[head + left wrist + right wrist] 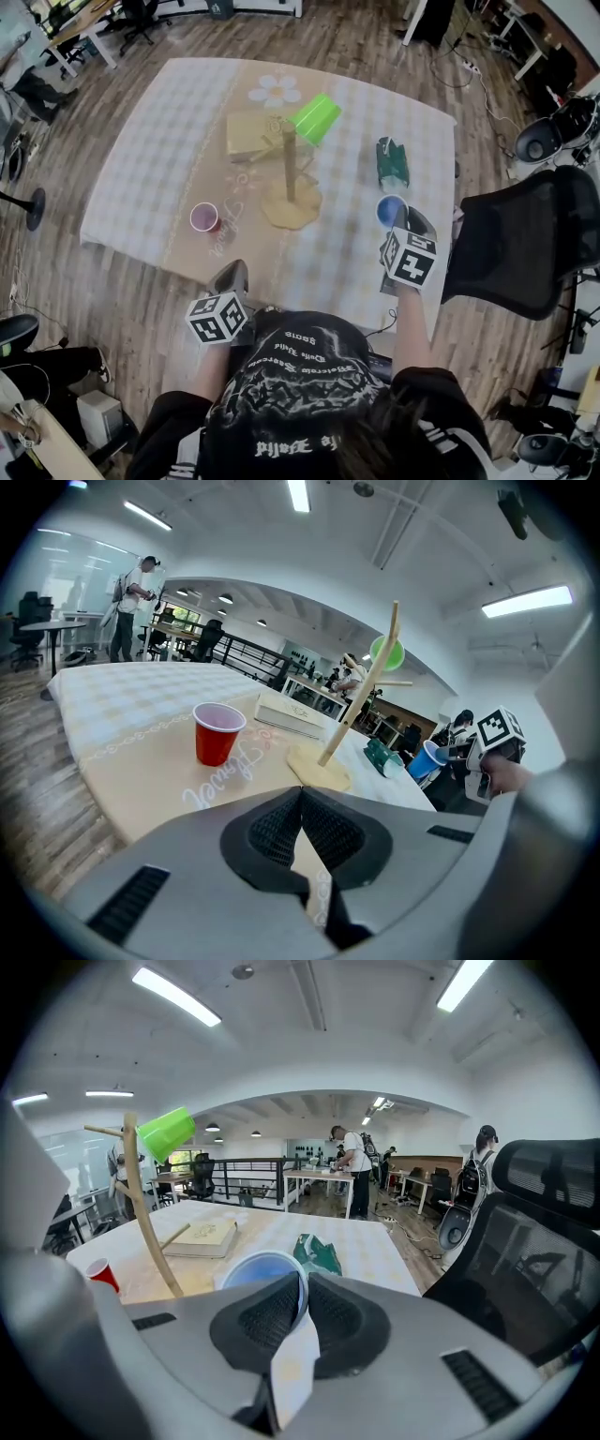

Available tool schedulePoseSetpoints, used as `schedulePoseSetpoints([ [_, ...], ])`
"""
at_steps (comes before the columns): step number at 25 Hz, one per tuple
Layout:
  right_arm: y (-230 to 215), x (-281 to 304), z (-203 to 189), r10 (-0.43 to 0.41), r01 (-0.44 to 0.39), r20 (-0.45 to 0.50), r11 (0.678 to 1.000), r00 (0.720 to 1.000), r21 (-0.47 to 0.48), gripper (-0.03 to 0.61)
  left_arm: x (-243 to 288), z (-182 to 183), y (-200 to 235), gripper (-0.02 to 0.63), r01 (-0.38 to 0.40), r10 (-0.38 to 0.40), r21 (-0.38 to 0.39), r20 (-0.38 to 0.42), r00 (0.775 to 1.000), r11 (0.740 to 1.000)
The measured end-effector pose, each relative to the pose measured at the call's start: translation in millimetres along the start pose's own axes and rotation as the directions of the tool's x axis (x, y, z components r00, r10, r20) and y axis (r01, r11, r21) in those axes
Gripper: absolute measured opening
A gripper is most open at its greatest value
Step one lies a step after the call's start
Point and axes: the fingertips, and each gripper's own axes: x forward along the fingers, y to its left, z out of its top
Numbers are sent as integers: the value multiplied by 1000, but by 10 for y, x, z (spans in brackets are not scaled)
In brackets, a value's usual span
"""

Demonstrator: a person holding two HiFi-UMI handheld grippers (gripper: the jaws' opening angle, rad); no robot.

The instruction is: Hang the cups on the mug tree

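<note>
My left gripper [231,278] sits low and left of centre in the head view, at the near edge of the tabletop [141,187]. Its fingers [272,832] are pressed together with nothing between them.

My right gripper [410,223] is low and right of centre. Its fingers [267,1321] are narrowly parted and clamped on the rim wall of the blue cup [390,208]. That cup's mouth faces up and its long axis is near upright, slightly tilted.

Further in, at centre-left, the red cup [204,217] stands upright on the tabletop, mouth up, just left of the mug tree [290,178]. The tree's round base rests at the frame's centre, with the trunk rising from it.

The green cup [316,118] hangs on an upper branch. Its long axis is slanted, mouth toward the trunk and base toward the upper right.

A book [251,133] lies flat behind the tree. A green packet [393,161] lies to the right, beyond the blue cup.
</note>
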Motion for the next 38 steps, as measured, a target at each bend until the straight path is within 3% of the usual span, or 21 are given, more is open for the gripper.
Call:
schedulePoseSetpoints([
  [8,507,-159,169,64,-62,31,996,997,-70,38,-65,24,24,17,-2,2,1,15,1000,1000],
  [18,898,-132,494,91,-76,100,986,991,-147,38,-172,29,140,17,-19,19,-9,28,999,1000],
  [25,1135,52,716,126,-94,139,973,982,-213,37,-246,51,263,17,-61,62,-29,36,997,998],
  [38,1314,497,774,153,-94,160,941,975,-325,37,-234,-4,391,17,-115,116,-66,15,993,991],
])
